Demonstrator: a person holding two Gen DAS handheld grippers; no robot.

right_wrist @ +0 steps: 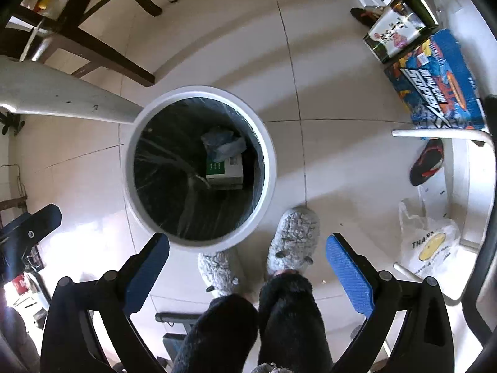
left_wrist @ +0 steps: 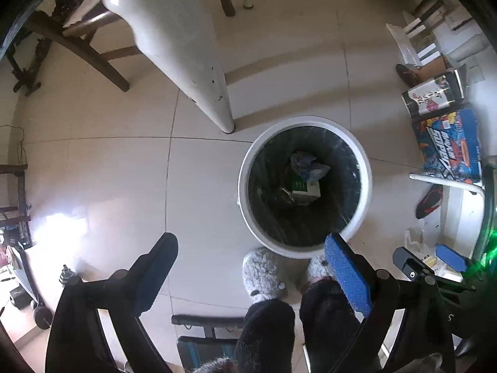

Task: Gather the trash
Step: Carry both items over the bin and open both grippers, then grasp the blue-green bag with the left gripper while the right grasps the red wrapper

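Both grippers point straight down by the white bin (right_wrist: 198,168); right gripper (right_wrist: 247,262) and left gripper (left_wrist: 251,264) both have fingers spread wide, holding nothing; trash, a green-white box (right_wrist: 224,169) and crumpled bag (right_wrist: 222,143), sits inside, right one nearer.

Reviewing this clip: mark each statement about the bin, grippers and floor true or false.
1. The white bin has a black liner. True.
2. The bin is empty. False: a green-and-white box and a crumpled bluish bag lie inside.
3. The right gripper holds trash. False: its jaws are open and empty.
4. The left gripper is open. True.
5. Grey fluffy slippers stand beside the bin. True.
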